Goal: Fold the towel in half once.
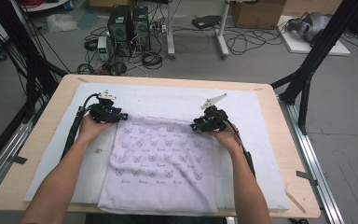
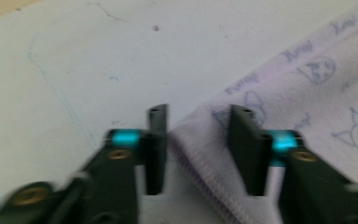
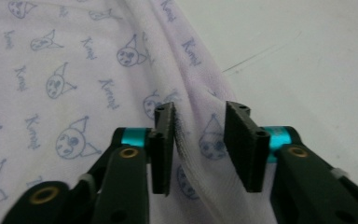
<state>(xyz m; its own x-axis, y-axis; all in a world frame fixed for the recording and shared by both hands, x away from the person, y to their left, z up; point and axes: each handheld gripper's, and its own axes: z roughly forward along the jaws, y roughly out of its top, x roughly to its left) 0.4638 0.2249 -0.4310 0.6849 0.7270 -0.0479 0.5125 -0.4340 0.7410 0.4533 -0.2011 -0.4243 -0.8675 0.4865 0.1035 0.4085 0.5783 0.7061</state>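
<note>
A pale lilac towel [image 1: 161, 163] printed with small cat faces lies folded on the white mat [image 1: 168, 100], reaching to the table's near edge. My left gripper [image 1: 123, 116] sits at the towel's far left corner. In the left gripper view its jaws [image 2: 198, 112] stand apart with the stitched corner of the towel [image 2: 317, 84] lying loose between them. My right gripper [image 1: 195, 126] is at the far right corner. In the right gripper view its jaws [image 3: 201, 109] straddle a raised fold of the towel [image 3: 74, 70]; a gap shows beside the right pad [image 3: 242, 140].
The mat covers most of a light wooden table [image 1: 42, 140]. Black frame posts [image 1: 307, 70] rise at both far corners. Beyond the table, computer towers [image 1: 128, 28], cables and boxes stand on the floor. Bare mat [image 3: 307, 56] lies outside each towel corner.
</note>
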